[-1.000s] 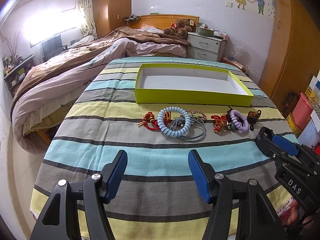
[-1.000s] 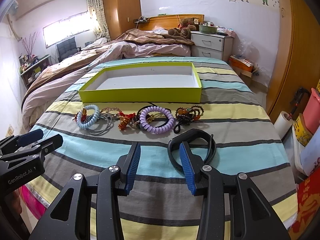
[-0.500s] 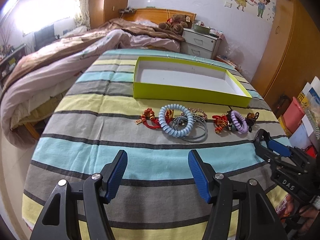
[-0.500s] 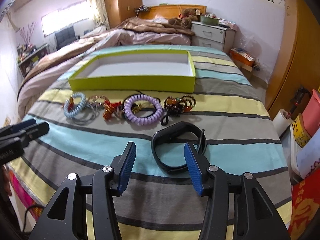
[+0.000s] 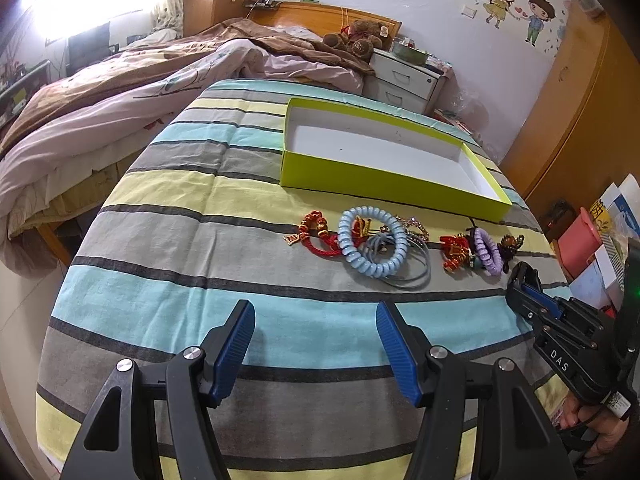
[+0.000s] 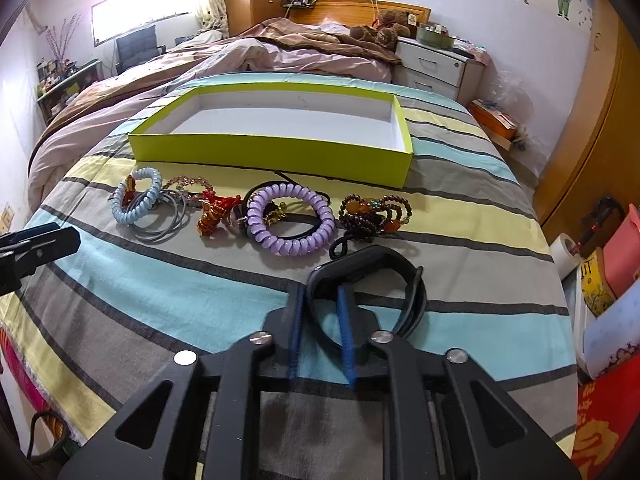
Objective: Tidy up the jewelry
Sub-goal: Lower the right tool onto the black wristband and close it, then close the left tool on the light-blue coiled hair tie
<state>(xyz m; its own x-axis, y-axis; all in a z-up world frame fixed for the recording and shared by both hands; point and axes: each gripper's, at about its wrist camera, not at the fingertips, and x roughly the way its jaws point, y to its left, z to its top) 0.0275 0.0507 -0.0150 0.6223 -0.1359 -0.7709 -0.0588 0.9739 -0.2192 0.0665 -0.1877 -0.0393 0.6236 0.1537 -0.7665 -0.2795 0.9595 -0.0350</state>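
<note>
Left gripper (image 5: 316, 346) hovers over the striped bedspread (image 5: 180, 240), jaws spread wide, holding nothing. Going rightward along the row: red charm bracelet (image 5: 316, 232), pale blue coil hair tie (image 6: 136, 196), thin grey hoops (image 6: 168, 224), purple coil hair tie (image 6: 290, 220), then the dark bead bracelet (image 6: 374, 214). Nearest the camera on the right, the right gripper (image 6: 322, 330) has its jaws pinching one side of the black wristband (image 6: 372, 276), band wall between the pads. I'd lift it straight up so it doesn't snag the beads, then carry it over the near wall of the empty yellow-green box (image 6: 272, 156) behind the row before letting go.
</note>
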